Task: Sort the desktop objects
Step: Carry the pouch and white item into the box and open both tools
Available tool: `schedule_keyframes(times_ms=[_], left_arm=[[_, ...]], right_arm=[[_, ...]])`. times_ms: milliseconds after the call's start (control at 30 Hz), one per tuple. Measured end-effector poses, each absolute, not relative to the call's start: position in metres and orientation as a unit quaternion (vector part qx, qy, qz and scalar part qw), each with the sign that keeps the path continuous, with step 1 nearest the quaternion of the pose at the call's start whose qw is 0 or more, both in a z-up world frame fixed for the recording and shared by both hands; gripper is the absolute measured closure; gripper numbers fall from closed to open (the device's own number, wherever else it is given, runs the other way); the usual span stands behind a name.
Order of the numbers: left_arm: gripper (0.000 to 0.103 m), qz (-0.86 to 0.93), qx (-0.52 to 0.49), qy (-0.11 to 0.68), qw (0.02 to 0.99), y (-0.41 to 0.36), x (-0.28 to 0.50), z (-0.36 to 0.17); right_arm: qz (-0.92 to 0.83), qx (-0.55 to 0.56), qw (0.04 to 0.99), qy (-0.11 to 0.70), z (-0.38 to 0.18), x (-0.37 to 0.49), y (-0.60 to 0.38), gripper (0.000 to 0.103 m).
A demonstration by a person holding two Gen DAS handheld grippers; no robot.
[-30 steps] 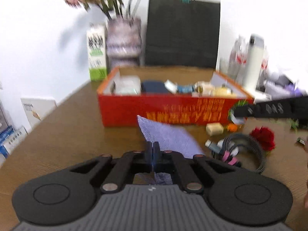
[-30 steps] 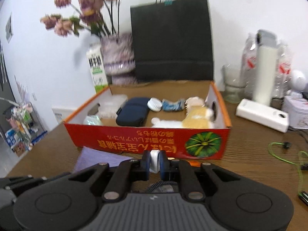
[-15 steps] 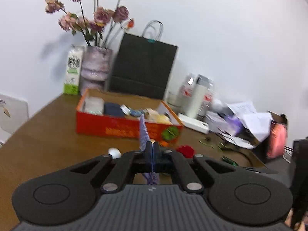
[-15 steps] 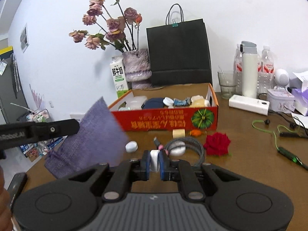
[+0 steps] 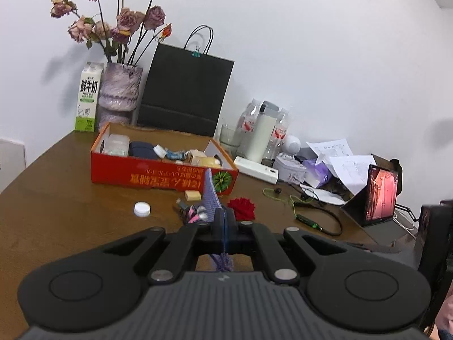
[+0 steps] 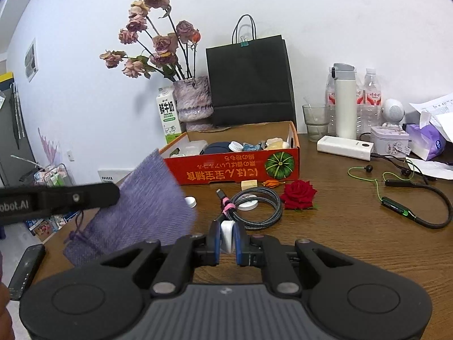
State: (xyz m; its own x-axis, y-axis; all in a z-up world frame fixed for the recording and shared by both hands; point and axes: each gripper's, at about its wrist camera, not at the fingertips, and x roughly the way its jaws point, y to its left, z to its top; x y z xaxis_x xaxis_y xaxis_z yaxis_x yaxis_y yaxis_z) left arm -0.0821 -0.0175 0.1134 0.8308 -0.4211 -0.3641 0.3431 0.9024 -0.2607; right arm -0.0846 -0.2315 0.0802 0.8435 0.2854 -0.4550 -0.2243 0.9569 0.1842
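My left jaws point(image 5: 224, 221) are pressed together on the purple mesh pouch point(image 6: 141, 206), which hangs edge-on in my left view and spreads out wide above the tabletop point(image 6: 354, 240) at nine o'clock in my right view. My right jaws point(image 6: 227, 239) pinch a small white cap point(image 6: 227, 236) between their pads.

Just beyond the right jaws, at twelve o'clock, the coiled braided cable point(image 6: 259, 205) lies flat, with the red rose point(image 6: 298, 194) touching it at about one o'clock. Another white cap point(image 5: 142, 208) lies at ten o'clock from my left jaws. Farther out at twelve o'clock stands the red cardboard box point(image 6: 235, 168), already holding several small things, with a small tan block point(image 6: 249, 184) just before its front wall. The green earphone cable point(image 6: 396, 198) lies well apart at two o'clock.
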Motion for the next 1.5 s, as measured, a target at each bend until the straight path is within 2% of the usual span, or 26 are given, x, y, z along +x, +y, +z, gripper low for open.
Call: schedule_keyframes(times_ms=[267,533,667,800,867,1000,1067,1133,1200,1300,1500], left_arm=[[0.102,-0.19,-0.082,0.17,0.963,-0.022,-0.014,0.132],[0.102,-0.155,-0.057,0.15,0.975,-0.03,0.125,0.162],[0.102,-0.135,-0.099,0.183,0.969,-0.018,0.207,0.152],[0.102,-0.083,-0.134,0.286,0.945,0.002,0.299,0.103],[0.101,-0.036,-0.116,0.333,0.935,0.005,0.325,0.078],[0.098,-0.01,-0.059,0.348,0.936,0.002,0.336,0.057],[0.088,-0.022,-0.036,0.35,0.936,-0.003,0.338,0.055],[0.053,-0.048,-0.027,0.355,0.933,-0.006,0.339,0.058],[0.04,-0.059,-0.023,0.36,0.931,-0.01,0.334,0.062],[0.027,-0.073,-0.018,0.336,0.939,-0.011,0.324,0.079],[0.017,-0.069,-0.026,0.312,0.947,-0.007,0.291,0.108]], right_arm=[[0.136,0.059,0.96,0.237,0.1,-0.024,-0.236,0.094],[0.137,0.036,0.964,0.226,0.134,0.103,-0.229,0.094],[0.146,0.054,0.954,0.254,0.135,0.188,-0.227,0.094],[0.159,0.1,0.926,0.329,0.112,0.279,-0.224,0.094],[0.157,0.109,0.911,0.365,0.096,0.315,-0.22,0.094],[0.147,0.085,0.894,0.415,0.068,0.358,-0.201,0.094],[0.142,0.071,0.885,0.437,0.055,0.368,-0.192,0.094],[0.131,0.06,0.876,0.46,0.045,0.379,-0.184,0.093],[0.131,0.069,0.872,0.467,0.044,0.381,-0.186,0.09],[0.112,0.057,0.884,0.45,0.055,0.373,-0.191,0.064],[0.113,0.071,0.896,0.423,0.083,0.335,-0.212,0.054]])
